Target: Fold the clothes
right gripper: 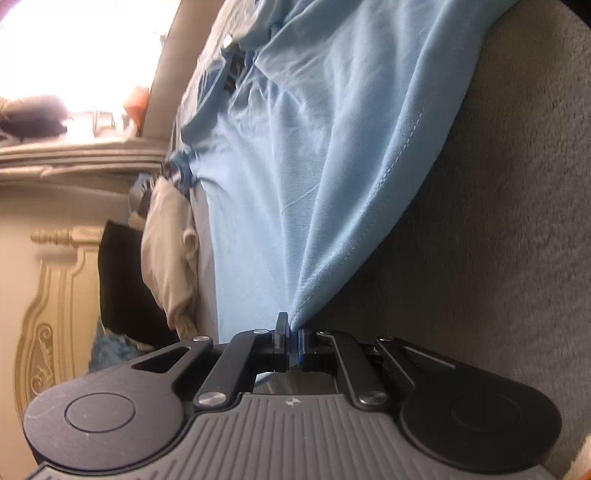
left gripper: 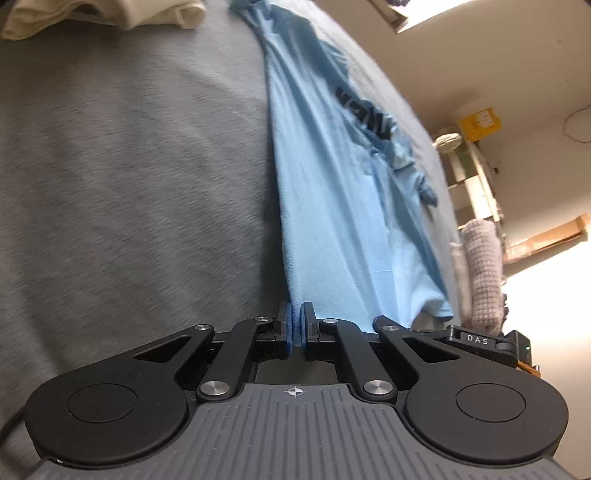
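A light blue T-shirt [left gripper: 332, 192] with dark lettering lies stretched over a grey blanket [left gripper: 129, 166]. My left gripper [left gripper: 296, 325] is shut on one corner of the shirt's edge. In the right wrist view the same blue T-shirt [right gripper: 295, 166] fans out from my right gripper [right gripper: 293, 341], which is shut on a hemmed corner. The cloth is pulled taut from both pinch points. Both views are tilted sideways.
A cream garment [left gripper: 92, 14] lies at the far edge of the blanket. A knitted pinkish item [left gripper: 484, 269] sits at the right. In the right wrist view a beige cloth [right gripper: 170, 258] and an ornate cream headboard [right gripper: 48, 314] stand at the left.
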{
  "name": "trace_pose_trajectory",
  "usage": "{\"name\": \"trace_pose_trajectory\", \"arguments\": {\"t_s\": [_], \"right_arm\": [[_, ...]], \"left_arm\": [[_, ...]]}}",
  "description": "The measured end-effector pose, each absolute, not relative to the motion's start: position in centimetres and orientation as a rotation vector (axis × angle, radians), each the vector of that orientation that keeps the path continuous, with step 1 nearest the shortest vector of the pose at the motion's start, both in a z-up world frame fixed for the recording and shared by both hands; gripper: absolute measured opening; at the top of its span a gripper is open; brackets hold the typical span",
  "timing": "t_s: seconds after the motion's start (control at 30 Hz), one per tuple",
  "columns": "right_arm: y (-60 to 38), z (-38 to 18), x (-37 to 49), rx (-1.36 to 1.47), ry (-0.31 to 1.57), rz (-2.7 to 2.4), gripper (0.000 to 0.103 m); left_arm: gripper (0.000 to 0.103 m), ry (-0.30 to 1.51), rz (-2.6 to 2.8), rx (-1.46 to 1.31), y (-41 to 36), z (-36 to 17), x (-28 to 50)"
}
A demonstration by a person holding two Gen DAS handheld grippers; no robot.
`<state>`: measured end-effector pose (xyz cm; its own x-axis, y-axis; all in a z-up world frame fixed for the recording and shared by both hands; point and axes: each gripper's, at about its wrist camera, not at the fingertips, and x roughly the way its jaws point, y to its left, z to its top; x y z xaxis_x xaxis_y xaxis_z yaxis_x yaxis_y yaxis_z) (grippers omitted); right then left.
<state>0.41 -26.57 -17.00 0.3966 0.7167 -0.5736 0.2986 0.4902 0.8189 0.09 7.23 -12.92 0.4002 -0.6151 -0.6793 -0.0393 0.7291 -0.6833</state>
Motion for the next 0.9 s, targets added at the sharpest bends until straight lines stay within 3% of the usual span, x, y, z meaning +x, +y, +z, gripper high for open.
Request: {"name": "trace_pose_trajectory", "arguments": {"t_s": [0.17,0.47,0.57,0.73,0.9], "right_arm": [[-25.8,-19.6,0.4,1.115,1.295,0.328,0.004],[-26.0,-17.0,-1.6,0.959,1.359,0.428,0.011],[-27.6,-14.2,-1.8,0.89,1.292,0.439,0.016],[-33.8,-7.9,-1.7,0.736,1.052,0.268,0.037],[-39.9,-5.6,-0.6,0.706,0.938,0.02,0.041]], "left_arm": [[0.002,1.129,-0.326,-0.565,6.6,-13.7,0.3],[0.006,1.158,-0.309,-0.374,6.9,-13.0,0.2],[0.01,1.142,-0.275,-0.372,8.4,-12.3,0.3],[0.02,1.044,-0.236,-0.387,9.8,-10.5,0.3],[0.034,1.003,-0.406,-0.294,4.6,-9.4,2.2]]}}
